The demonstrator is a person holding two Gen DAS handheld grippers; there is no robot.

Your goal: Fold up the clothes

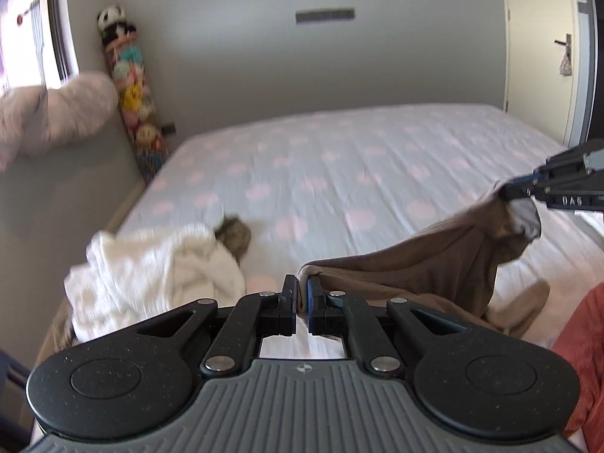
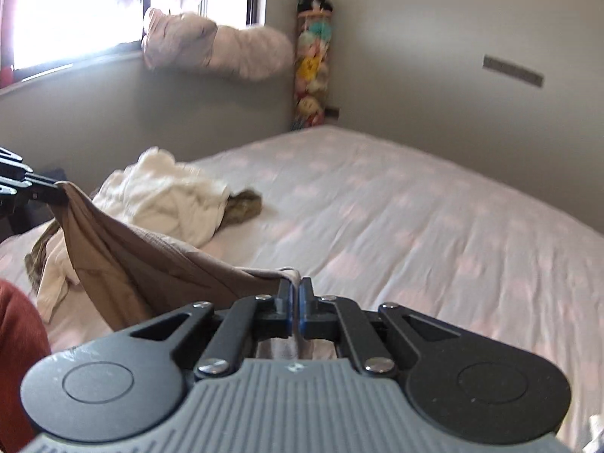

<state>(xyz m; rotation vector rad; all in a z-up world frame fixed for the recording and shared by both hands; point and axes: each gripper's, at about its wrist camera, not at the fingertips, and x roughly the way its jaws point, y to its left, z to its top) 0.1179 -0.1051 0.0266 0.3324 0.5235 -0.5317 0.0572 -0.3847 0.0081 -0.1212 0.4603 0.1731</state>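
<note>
Left tongs [image 1: 301, 291] pinching brown garment [image 1: 434, 264] edge, right tongs [image 2: 295, 290] pinching its other corner (both angled downward), cloth raised above bed [image 1: 339, 158]

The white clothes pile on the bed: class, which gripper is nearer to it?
Left. The left gripper hangs just beside the white clothes pile; the right gripper holds the brown garment's far end, farther away.

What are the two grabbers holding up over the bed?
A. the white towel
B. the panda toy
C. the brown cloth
C: the left gripper and right gripper each pinch an edge of the brown cloth, stretched between them; the white towel lies on the bed.
</note>
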